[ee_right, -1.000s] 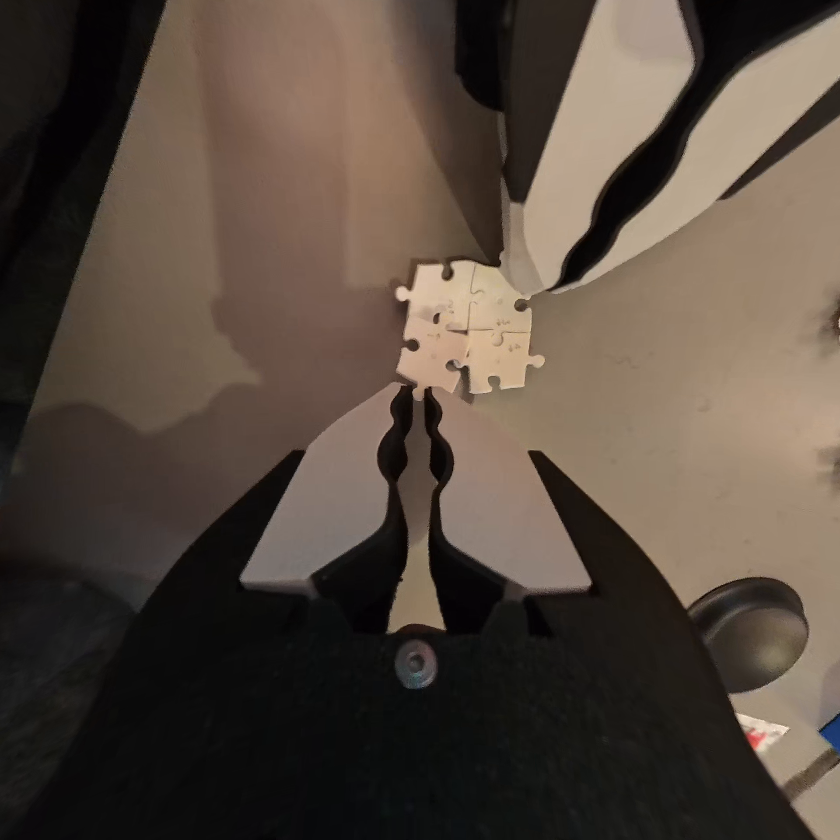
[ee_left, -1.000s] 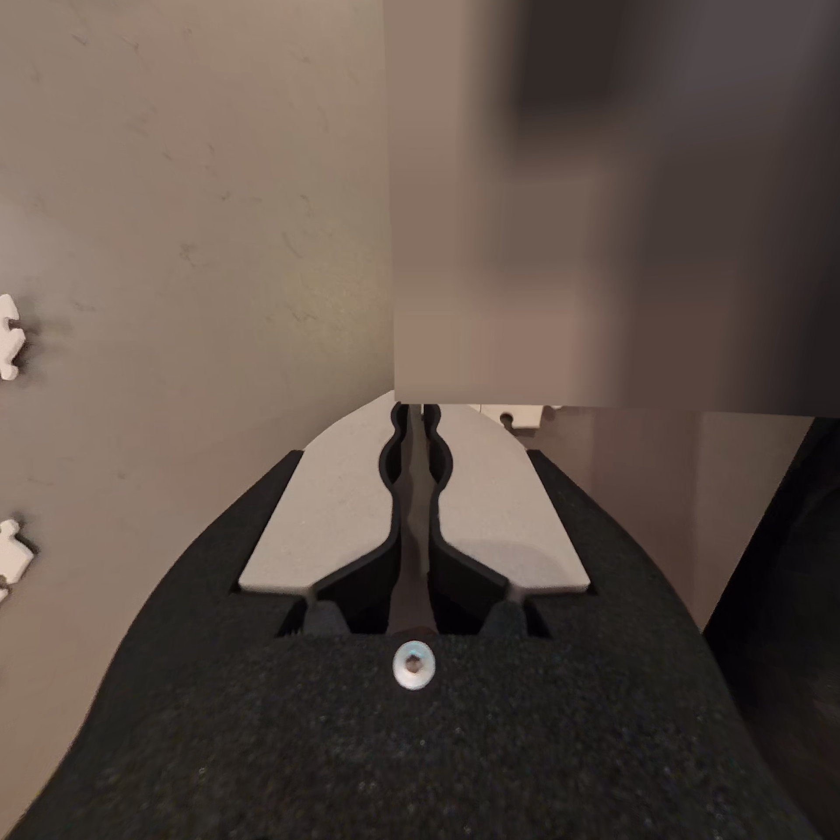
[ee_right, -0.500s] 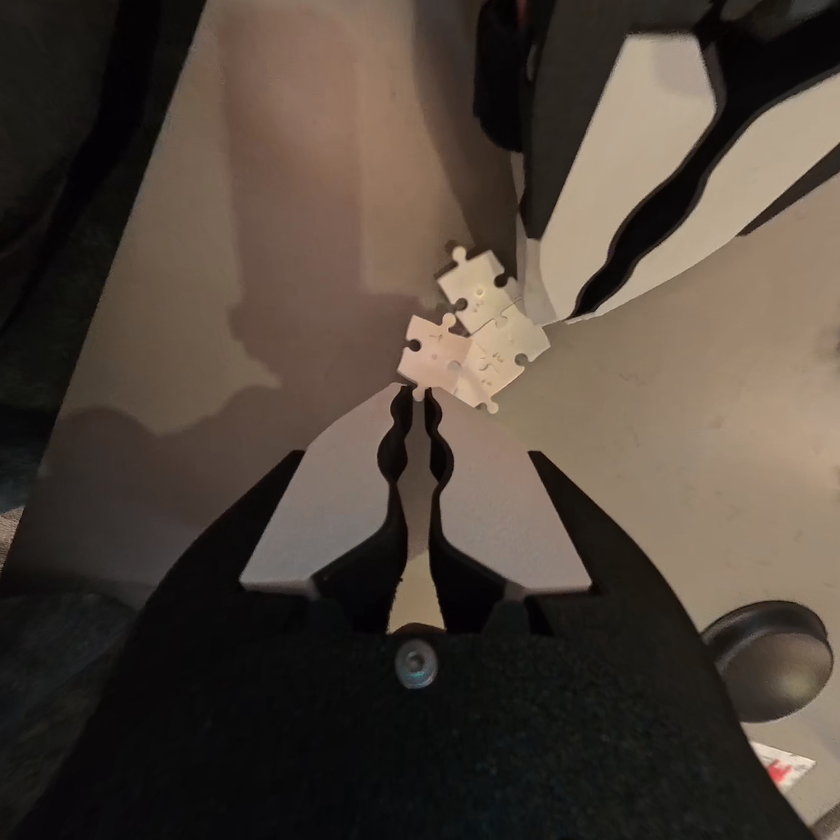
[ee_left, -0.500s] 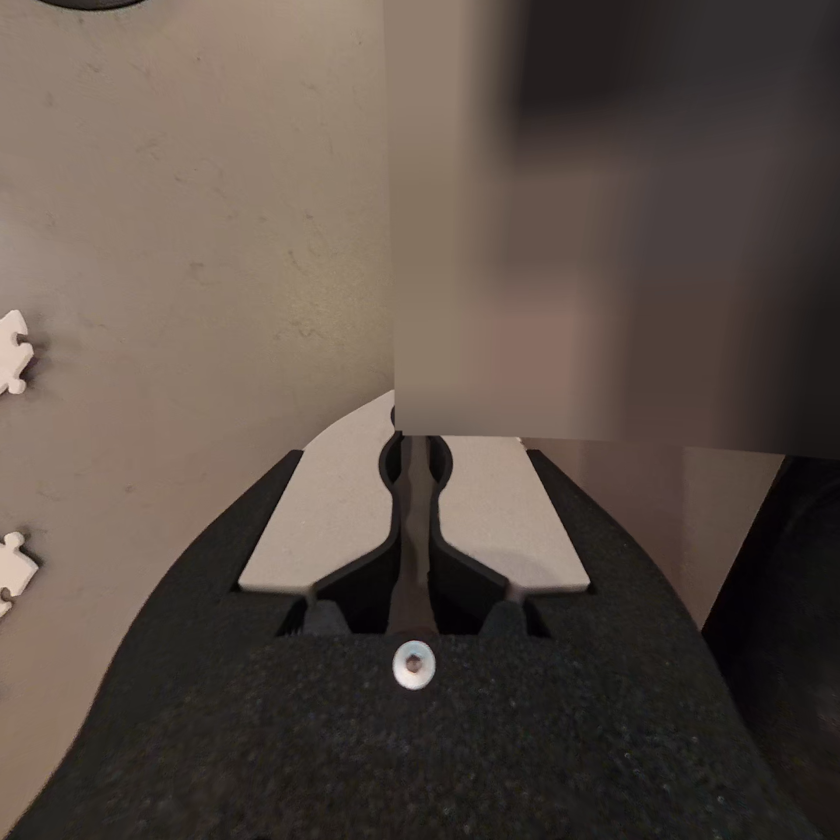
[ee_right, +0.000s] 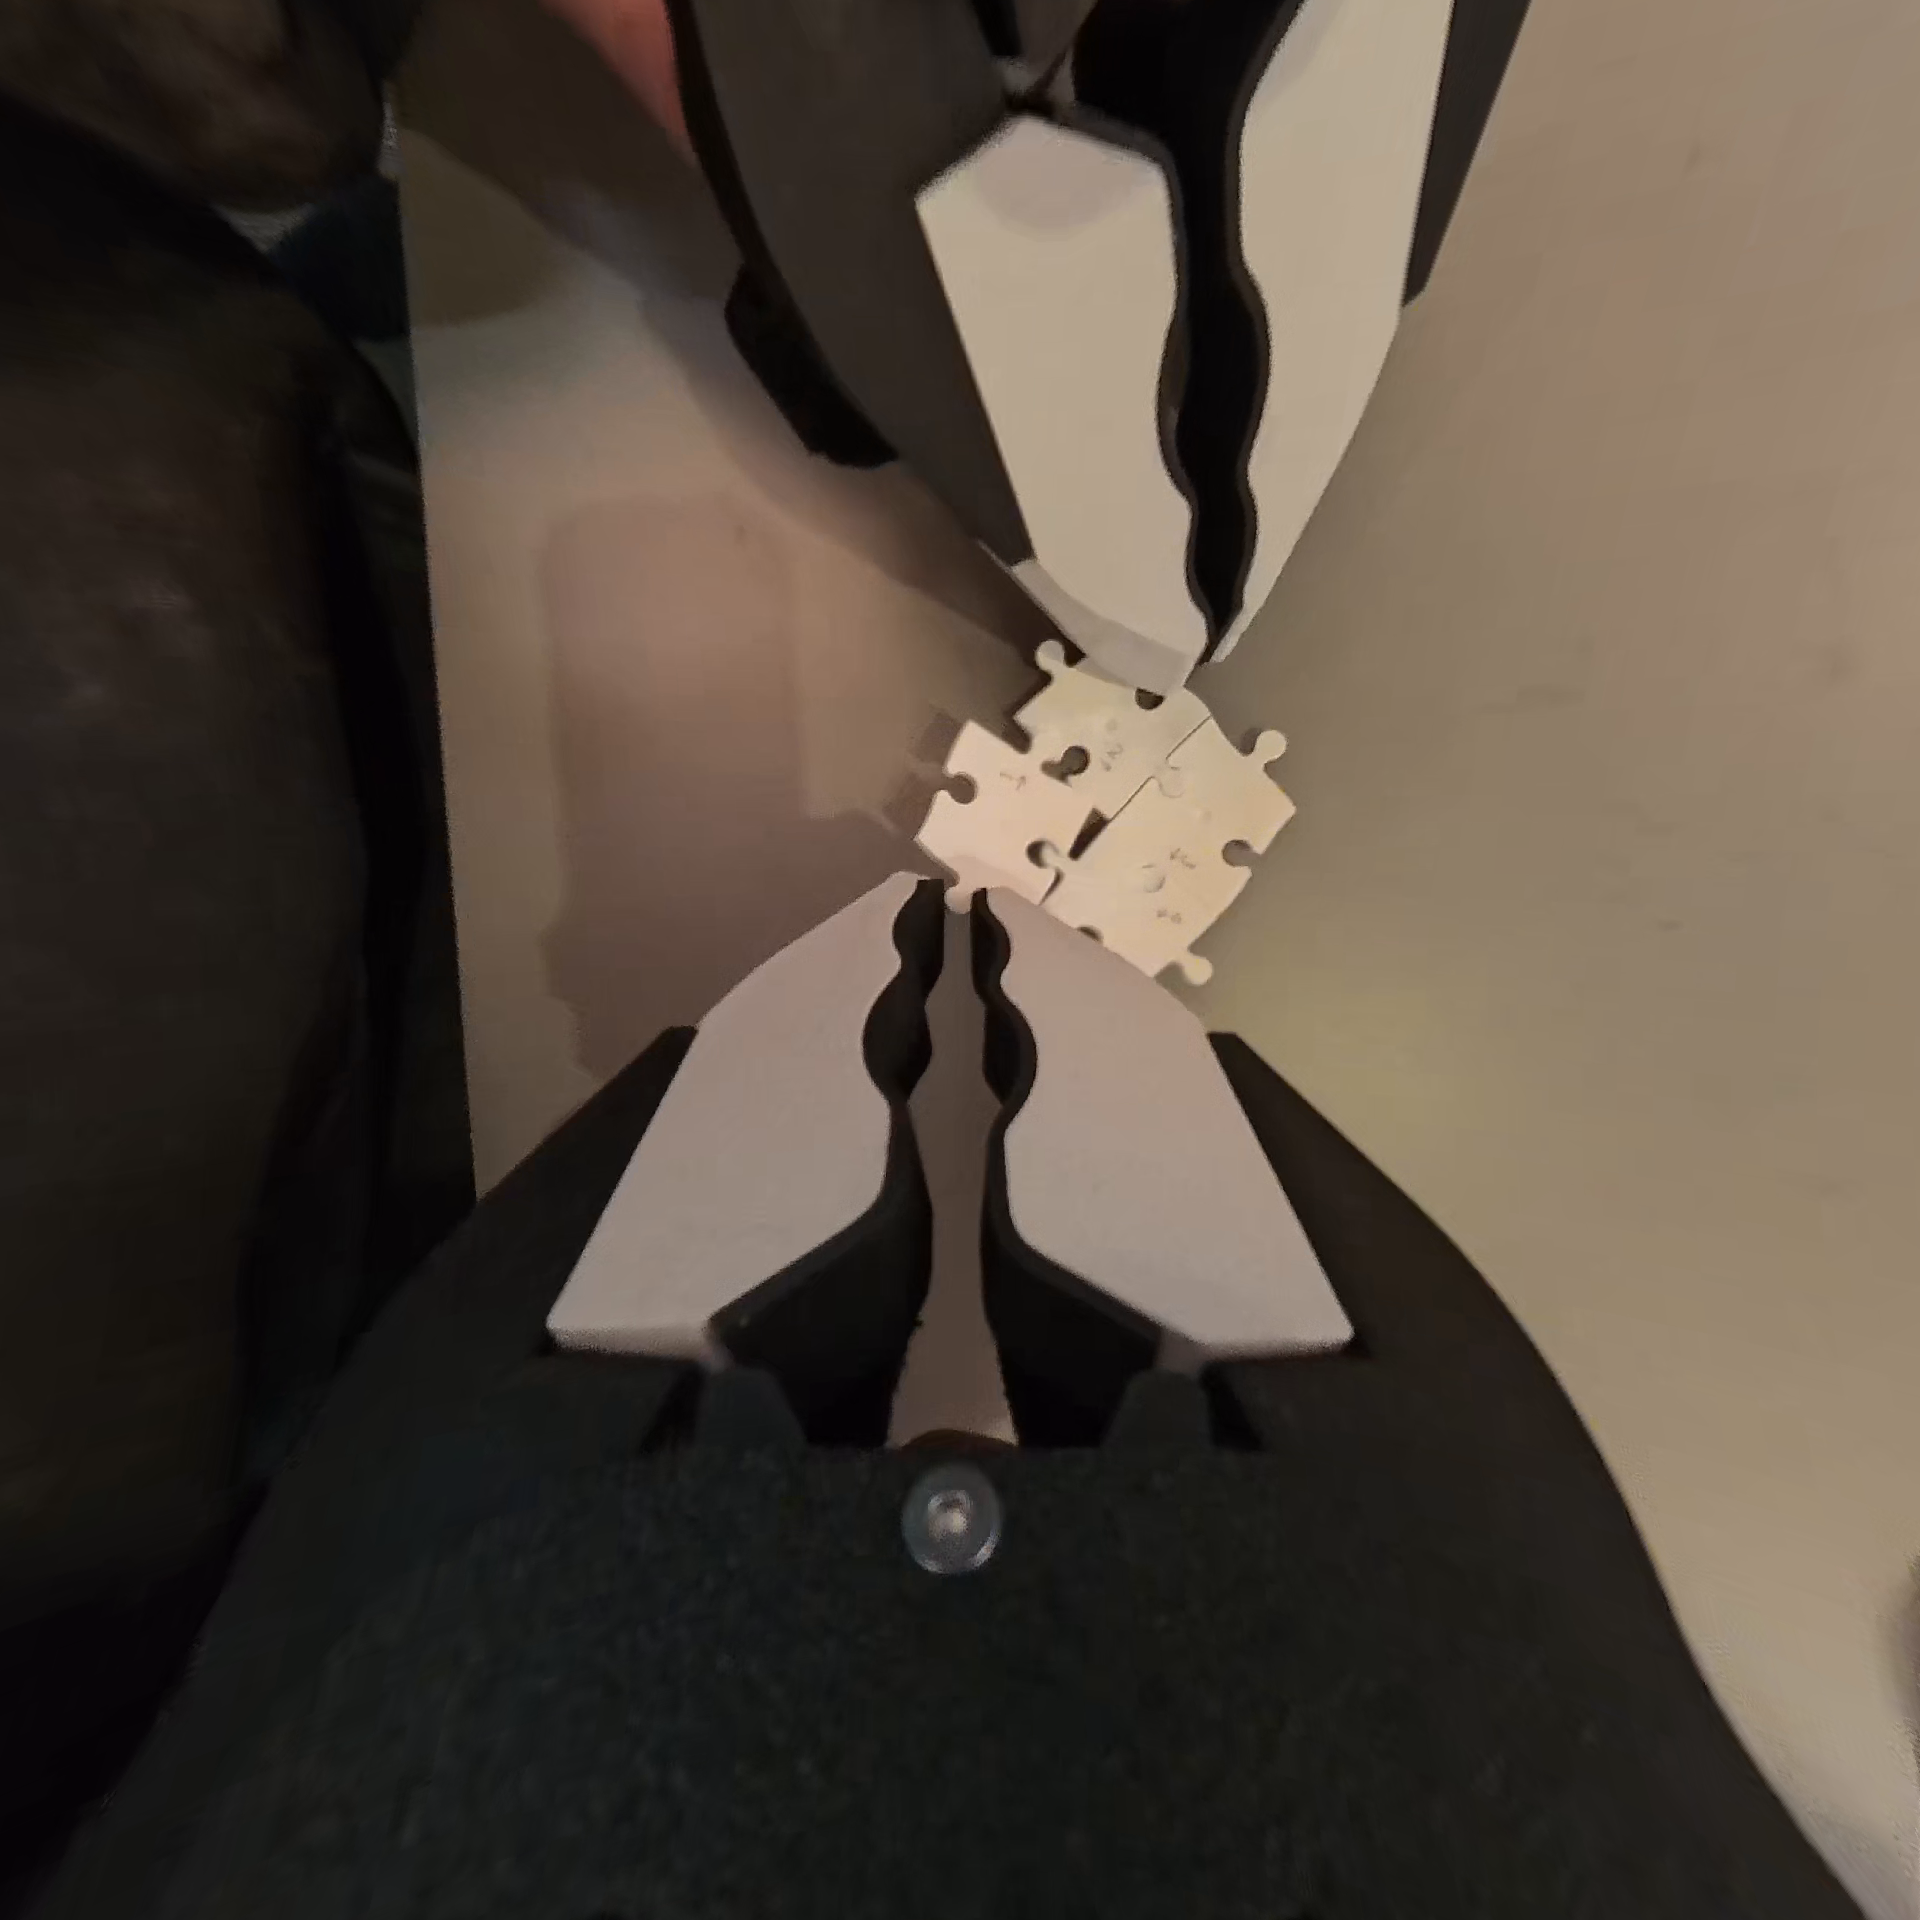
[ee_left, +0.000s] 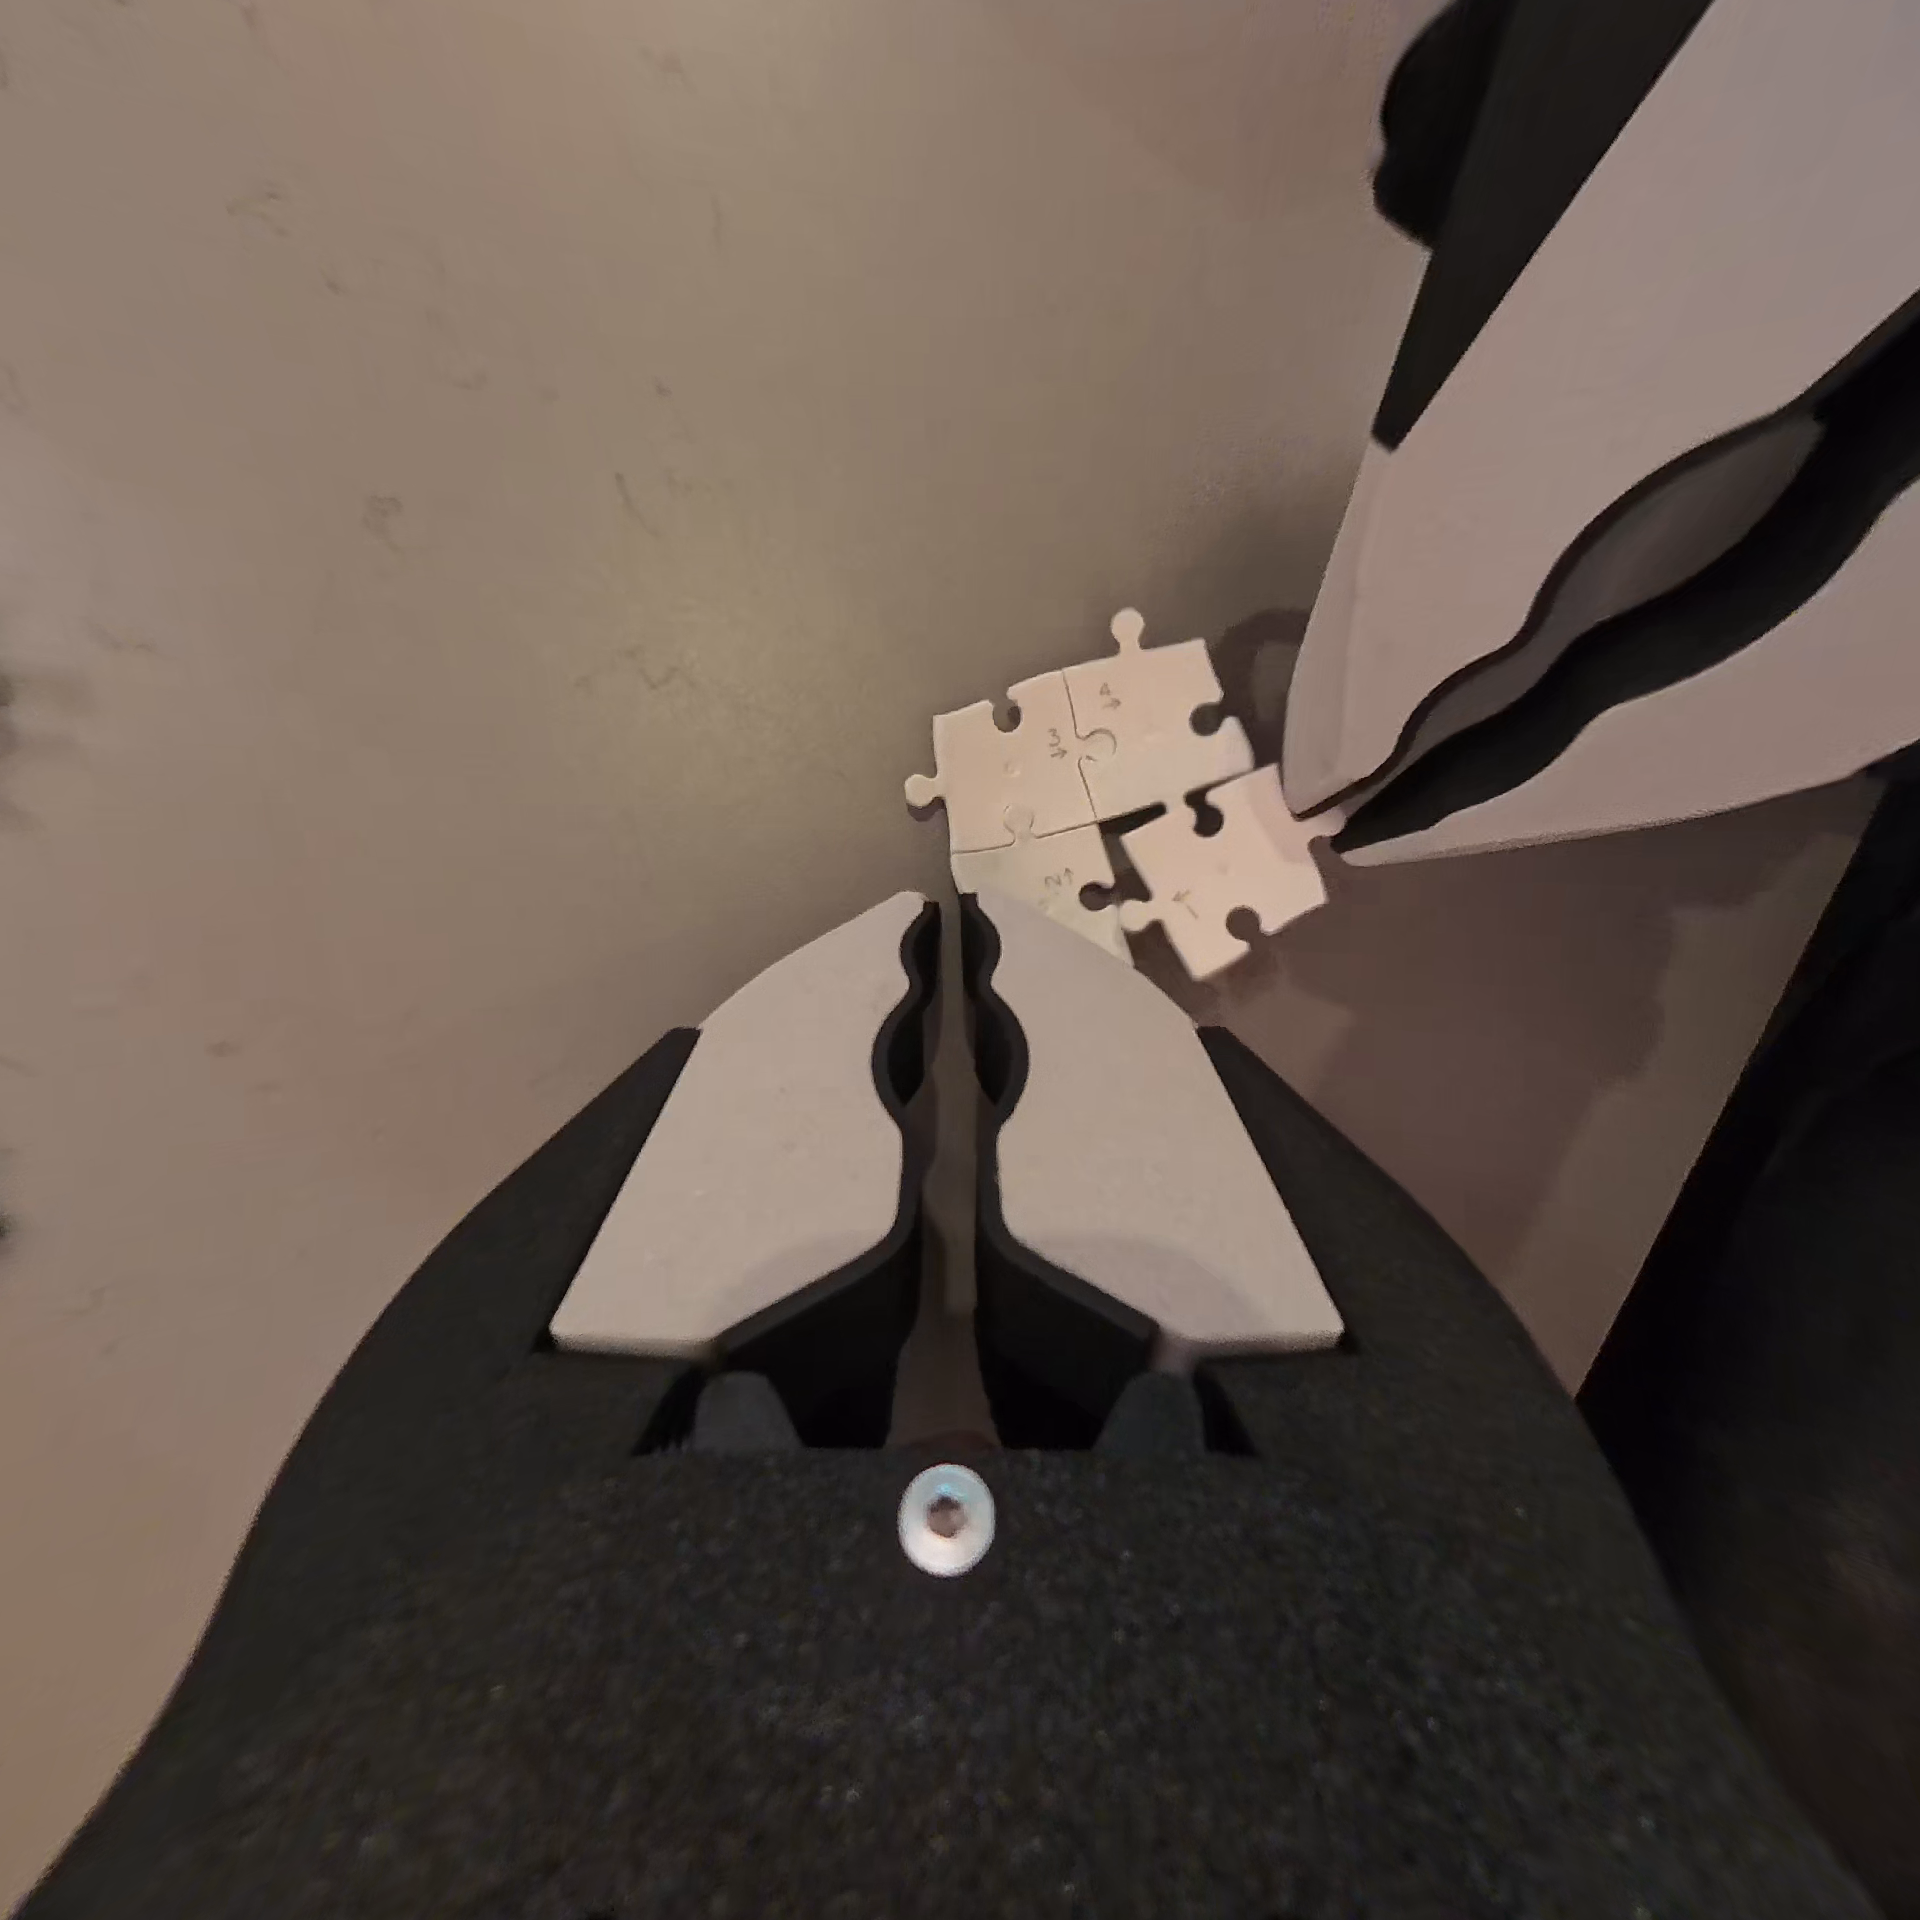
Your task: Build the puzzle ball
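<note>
In the left wrist view, the left gripper (ee_left: pixel 948 906), grey-padded on a black body, pinches the lower edge of a joined cluster of three white cardboard puzzle pieces (ee_left: pixel 1070 769) above the beige tabletop (ee_left: pixel 520 520). Beyond it, the right gripper (ee_left: pixel 1325 821) clamps a tab of a fourth white puzzle piece (ee_left: pixel 1221 883), tilted against the cluster and only partly interlocked. In the right wrist view, that piece (ee_right: pixel 997 816) sits at the right gripper's tips (ee_right: pixel 958 896), with the cluster (ee_right: pixel 1174 821) behind.
</note>
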Tool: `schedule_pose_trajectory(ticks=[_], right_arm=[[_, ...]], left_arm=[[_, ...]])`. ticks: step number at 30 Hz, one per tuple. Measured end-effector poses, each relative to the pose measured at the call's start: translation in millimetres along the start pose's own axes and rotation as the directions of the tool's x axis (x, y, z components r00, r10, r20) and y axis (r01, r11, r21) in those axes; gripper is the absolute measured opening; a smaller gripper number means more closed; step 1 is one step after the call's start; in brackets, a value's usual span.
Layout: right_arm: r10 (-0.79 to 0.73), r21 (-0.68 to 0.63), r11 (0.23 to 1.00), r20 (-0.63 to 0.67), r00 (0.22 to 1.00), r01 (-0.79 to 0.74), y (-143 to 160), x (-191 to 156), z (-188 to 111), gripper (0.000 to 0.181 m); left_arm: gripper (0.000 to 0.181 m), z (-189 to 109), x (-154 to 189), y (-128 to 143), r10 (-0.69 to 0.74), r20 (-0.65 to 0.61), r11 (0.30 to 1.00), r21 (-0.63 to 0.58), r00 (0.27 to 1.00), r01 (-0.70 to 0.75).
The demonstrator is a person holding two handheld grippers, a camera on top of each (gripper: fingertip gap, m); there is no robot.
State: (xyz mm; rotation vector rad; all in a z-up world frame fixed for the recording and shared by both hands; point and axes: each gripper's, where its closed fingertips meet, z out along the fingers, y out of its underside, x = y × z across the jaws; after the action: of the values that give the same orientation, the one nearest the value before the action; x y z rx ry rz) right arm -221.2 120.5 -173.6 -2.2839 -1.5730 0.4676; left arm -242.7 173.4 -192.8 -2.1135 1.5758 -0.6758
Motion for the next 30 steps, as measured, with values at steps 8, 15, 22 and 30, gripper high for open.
schedule_pose_trajectory(ticks=[8,15,22,30], right_arm=[[0.111,0.020,0.994,-0.035,0.993,-0.110,1.4,-6.4,5.3,0.005],[0.088,0.030,0.996,-0.050,0.995,-0.087,-2.8,-2.7,-0.6,0.005],[0.103,-0.022,0.994,-0.060,0.993,-0.105,7.5,5.5,7.0,0.005],[0.115,-0.014,0.993,-0.040,0.993,-0.115,7.7,2.9,9.5,0.005]], left_arm=[[0.004,-0.1,2.4,-0.5,0.013,0.007,1.000,-0.002,1.000,-0.013],[0.004,-1.4,2.2,-2.5,0.014,0.011,1.000,0.003,1.000,-0.014],[0.004,-1.6,2.3,-2.8,0.014,0.011,1.000,0.004,1.000,-0.014],[0.004,-5.2,3.7,-4.8,0.013,0.009,1.000,0.015,1.000,-0.013]])
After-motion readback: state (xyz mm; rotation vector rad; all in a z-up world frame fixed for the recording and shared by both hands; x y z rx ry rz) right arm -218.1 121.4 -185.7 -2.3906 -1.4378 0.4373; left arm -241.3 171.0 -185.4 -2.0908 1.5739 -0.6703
